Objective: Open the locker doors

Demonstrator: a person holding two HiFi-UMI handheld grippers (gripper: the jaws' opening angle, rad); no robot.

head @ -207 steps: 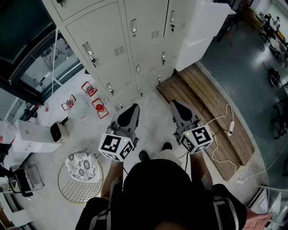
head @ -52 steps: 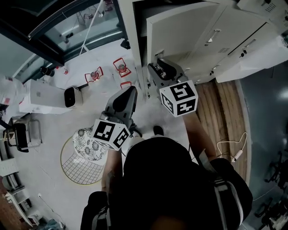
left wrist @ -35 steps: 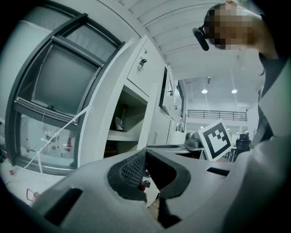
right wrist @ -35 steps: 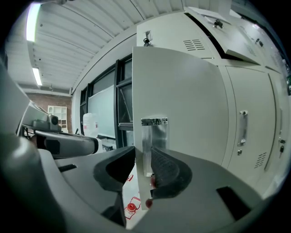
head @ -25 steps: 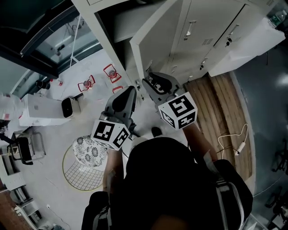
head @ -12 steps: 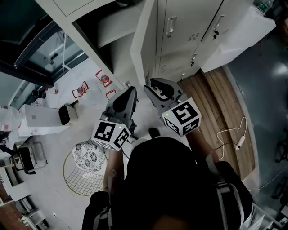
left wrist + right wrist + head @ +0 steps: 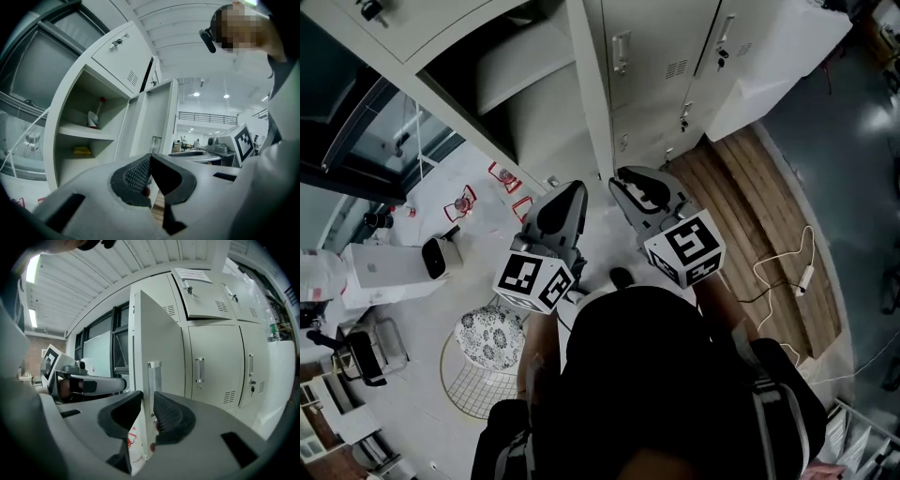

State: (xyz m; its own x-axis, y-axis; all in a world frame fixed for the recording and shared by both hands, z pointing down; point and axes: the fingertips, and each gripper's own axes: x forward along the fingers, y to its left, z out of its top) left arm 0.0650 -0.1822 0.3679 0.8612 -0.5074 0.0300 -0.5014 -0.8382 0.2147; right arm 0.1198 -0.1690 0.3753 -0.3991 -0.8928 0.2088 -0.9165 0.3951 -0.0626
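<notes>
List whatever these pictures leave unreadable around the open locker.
Left gripper view: the red-and-white thing and yellow thing in the open locker are too small to name; the left gripper hides the locker's bottom.
Right gripper view: print on the sheet on an upper door is too small.
Head view: the head covers the floor under the person.

Locker door (image 7: 161, 341): smooth, matt painted metal. Door handle (image 7: 154, 383): bright bare metal. Floor platform (image 7: 755, 211): slatted, unpainted wood.
</notes>
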